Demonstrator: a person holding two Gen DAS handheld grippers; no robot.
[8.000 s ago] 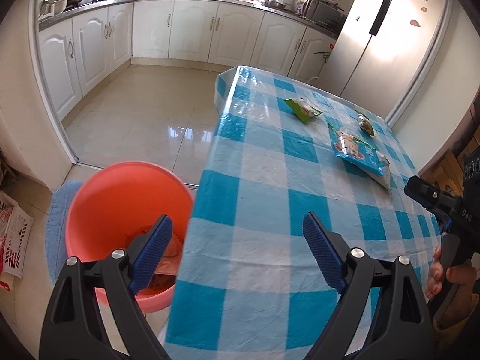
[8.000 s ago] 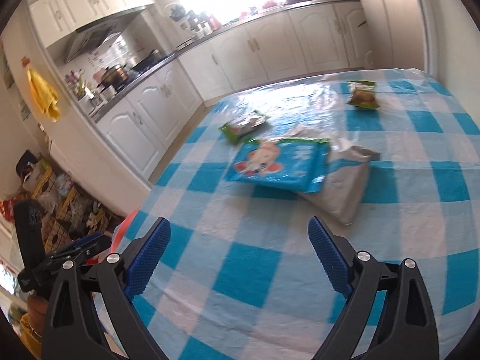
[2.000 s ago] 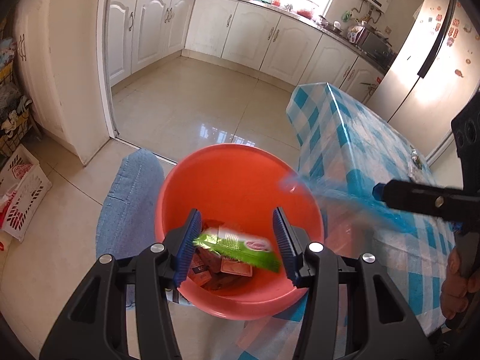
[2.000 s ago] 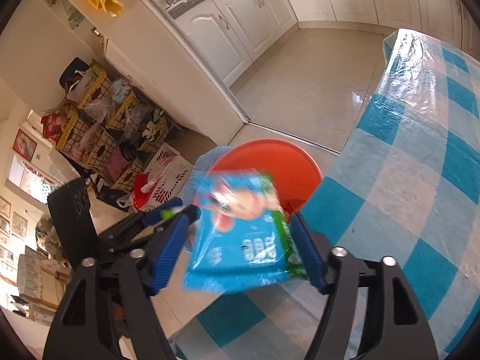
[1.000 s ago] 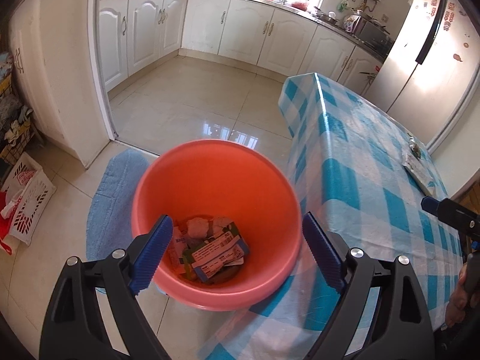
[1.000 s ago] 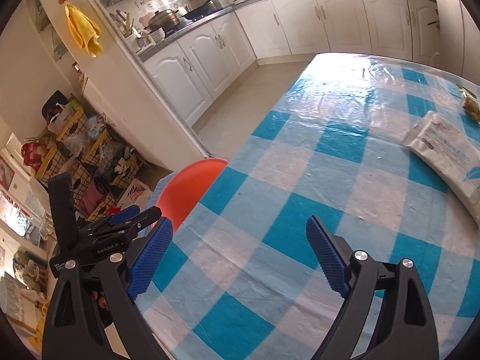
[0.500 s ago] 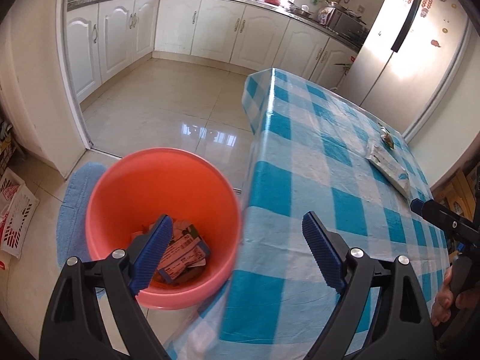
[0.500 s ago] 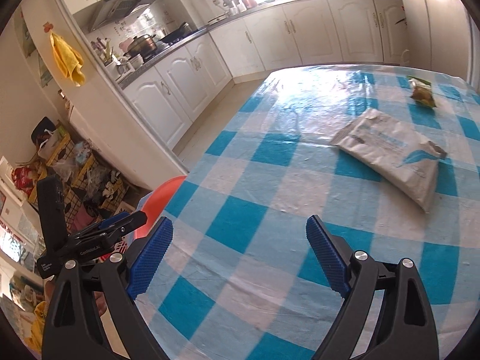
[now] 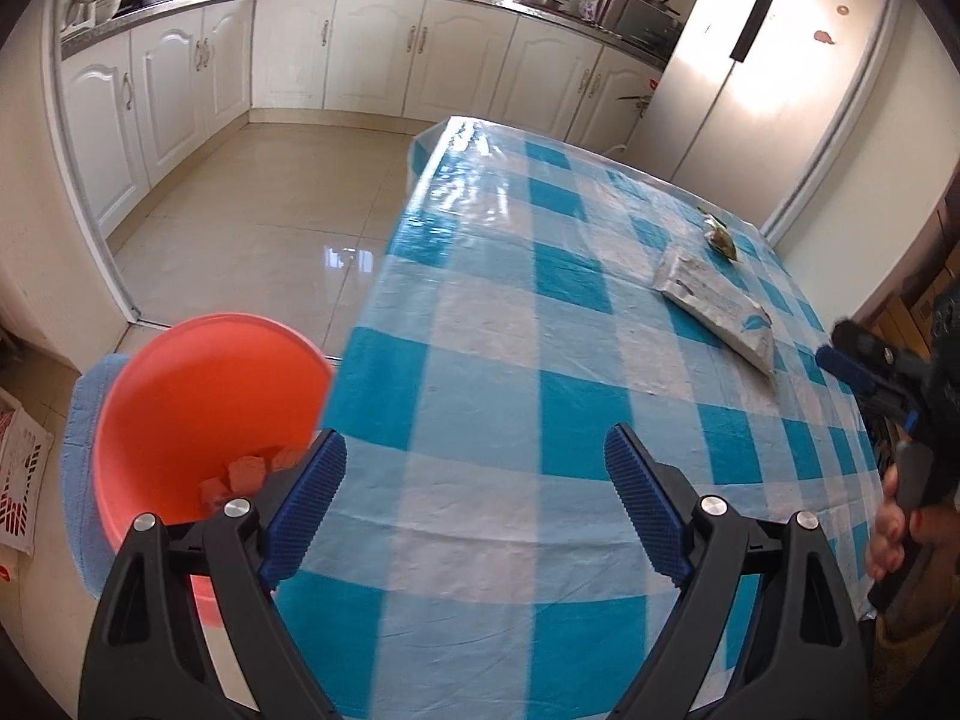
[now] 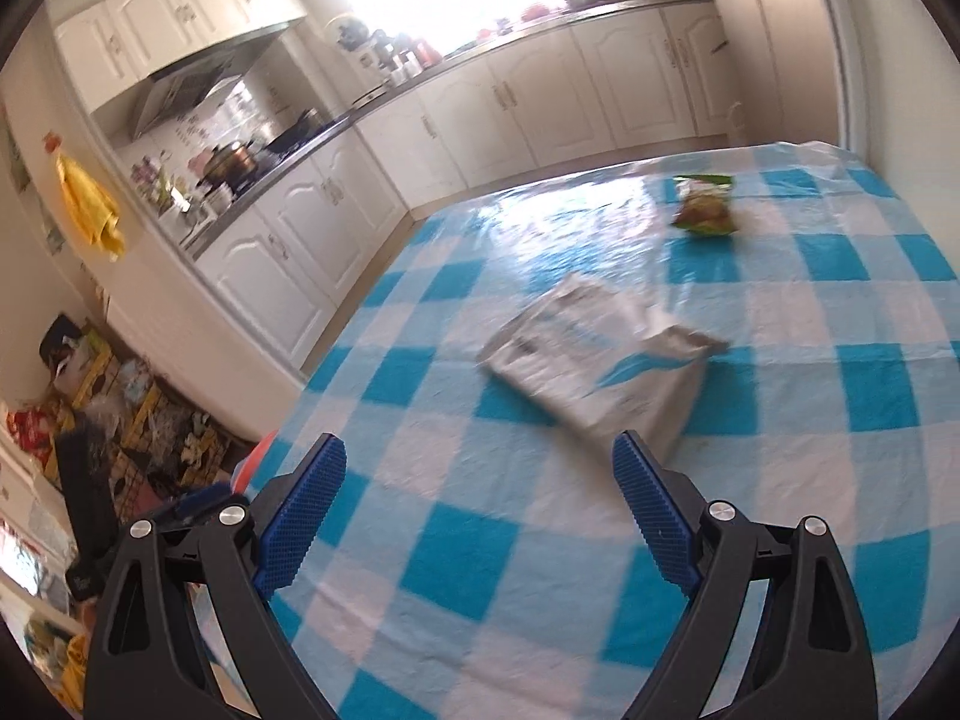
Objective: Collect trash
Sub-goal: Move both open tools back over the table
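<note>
Grey bag (image 10: pixel 600 360) — print too blurred.

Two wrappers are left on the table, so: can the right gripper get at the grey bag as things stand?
Probably yes. The right gripper has its jaws open and empty, and only bare checked tablecloth lies between it and the grey bag.

Legible text: none.
White bag (image 9: pixel 714 306) on the checked worktop (image 9: pixel 510 408): dark print and a blue mark, too small and blurred to read in either view. Green packet (image 10: pixel 703 206): printing indistinct. Fridge (image 9: pixel 774 54): small stickers, shapes only, no wording legible. White crate (image 9: pixel 18 480) on the floor: red pattern, unreadable. No numbers, brands or signs can be made out.
</note>
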